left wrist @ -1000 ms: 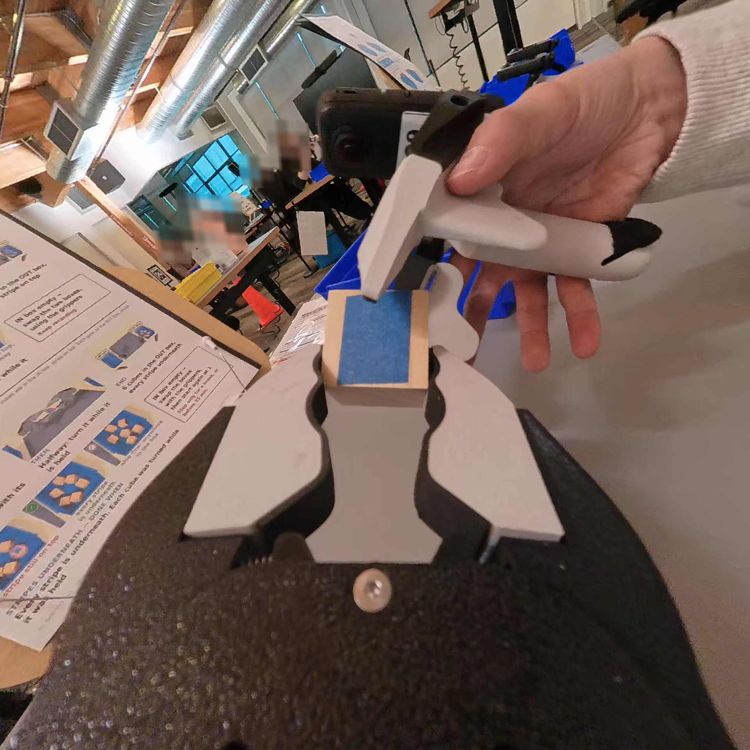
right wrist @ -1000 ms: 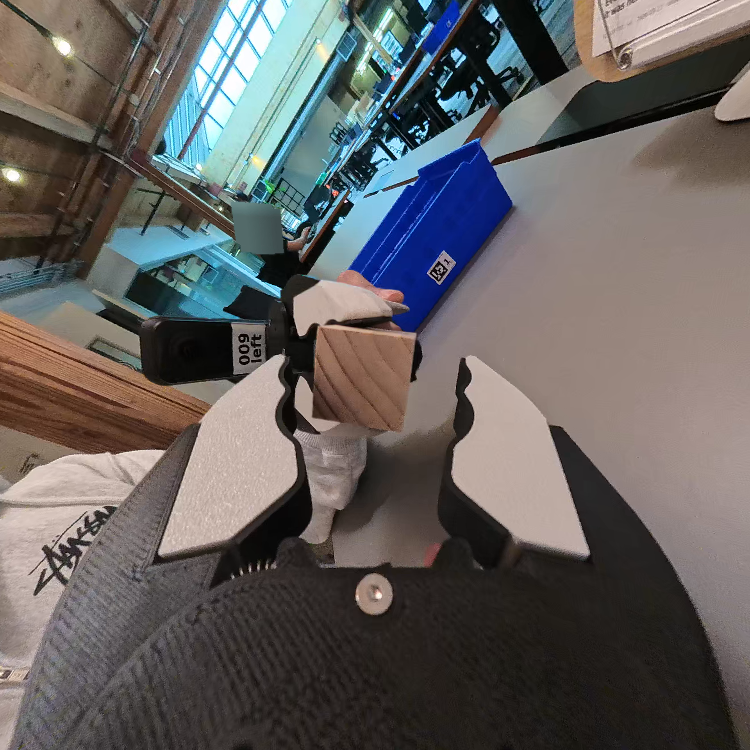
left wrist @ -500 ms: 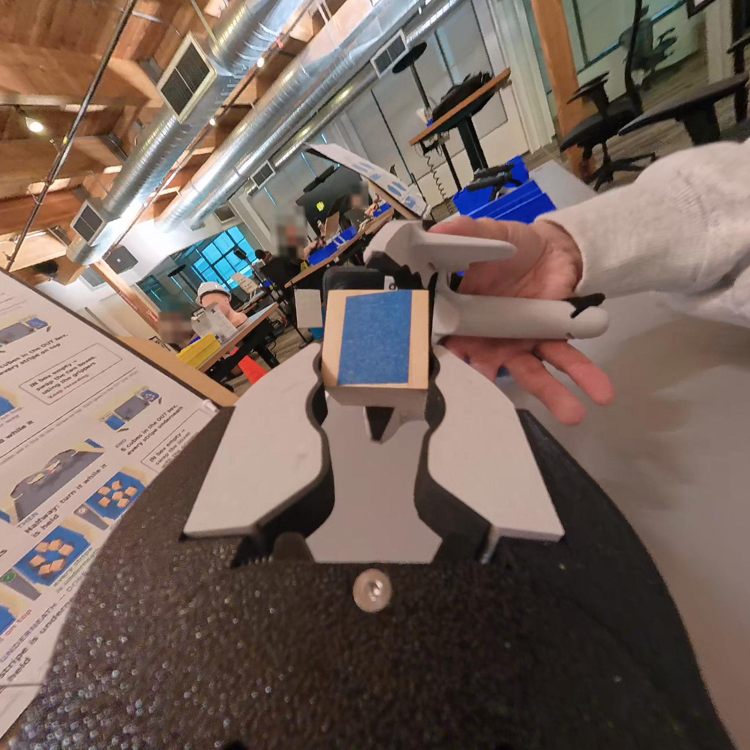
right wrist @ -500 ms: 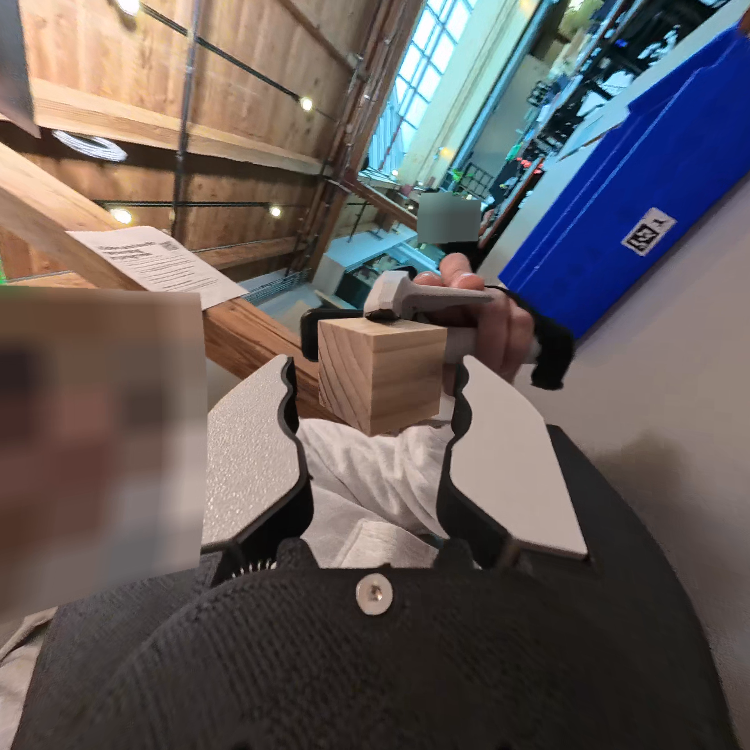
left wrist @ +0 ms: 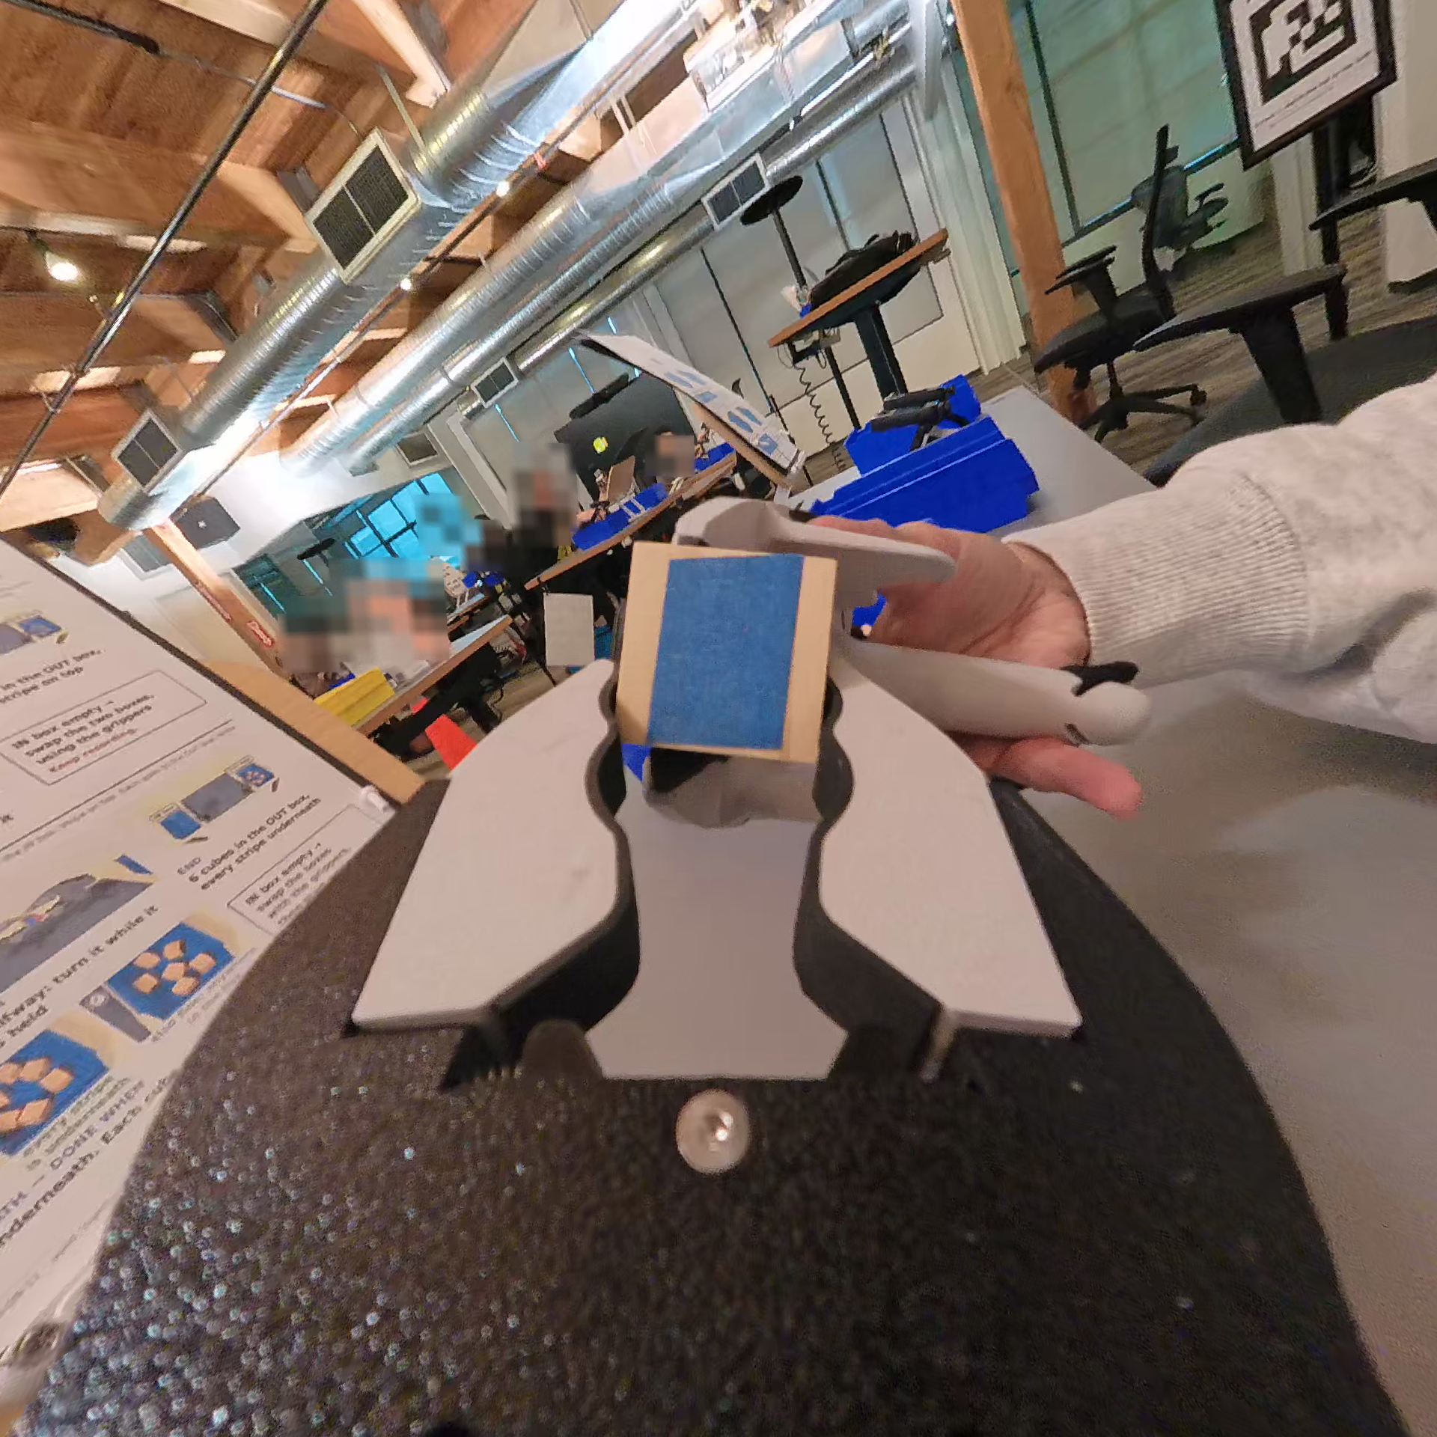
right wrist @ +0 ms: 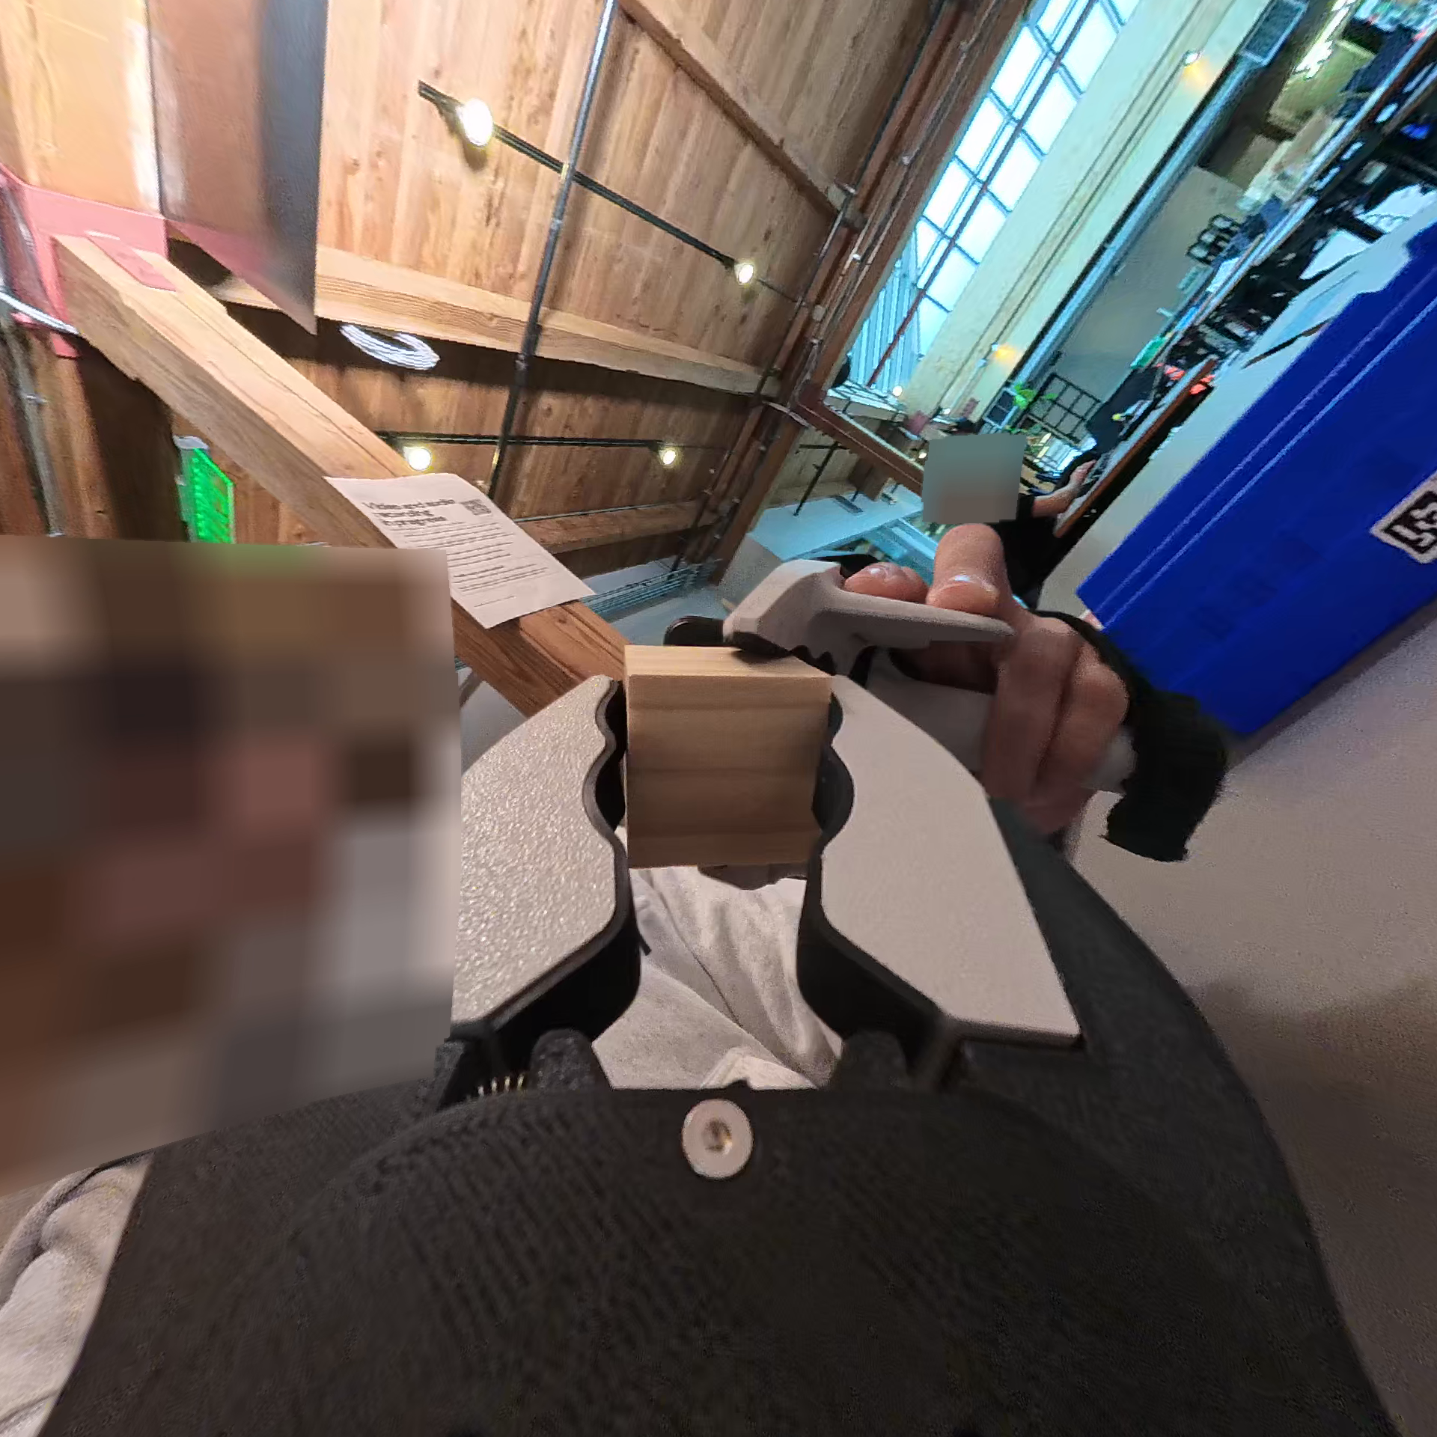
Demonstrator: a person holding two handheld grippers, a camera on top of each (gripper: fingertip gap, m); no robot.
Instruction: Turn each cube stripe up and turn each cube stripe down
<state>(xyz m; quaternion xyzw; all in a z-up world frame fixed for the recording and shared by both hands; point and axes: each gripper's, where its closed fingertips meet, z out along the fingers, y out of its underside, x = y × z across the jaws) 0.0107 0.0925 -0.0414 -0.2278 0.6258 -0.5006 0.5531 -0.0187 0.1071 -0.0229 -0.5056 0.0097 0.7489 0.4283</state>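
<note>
A wooden cube (left wrist: 727, 645) is held in the air between both grippers. In the left wrist view its blue stripe faces the camera and it sits slightly tilted between my left gripper's (left wrist: 723, 700) fingertips, which are shut on it. In the right wrist view the cube (right wrist: 723, 777) shows a plain wood face, and my right gripper (right wrist: 723, 746) is shut on its two sides. The left gripper's fingers (right wrist: 855, 614) cross it above and below. The right gripper's handle (left wrist: 972, 700) and the hand on it show behind the cube.
An instruction sheet (left wrist: 117, 894) on a board stands at the left. The grey table (left wrist: 1244, 972) lies below and to the right. A blue bin (right wrist: 1283, 583) stands on the table at the far right. Other desks and blue bins (left wrist: 933, 482) lie farther off.
My right gripper was open beside the cube, swung around it and has shut on its sides. My left gripper has kept hold of the cube, which now sits a little tilted.
</note>
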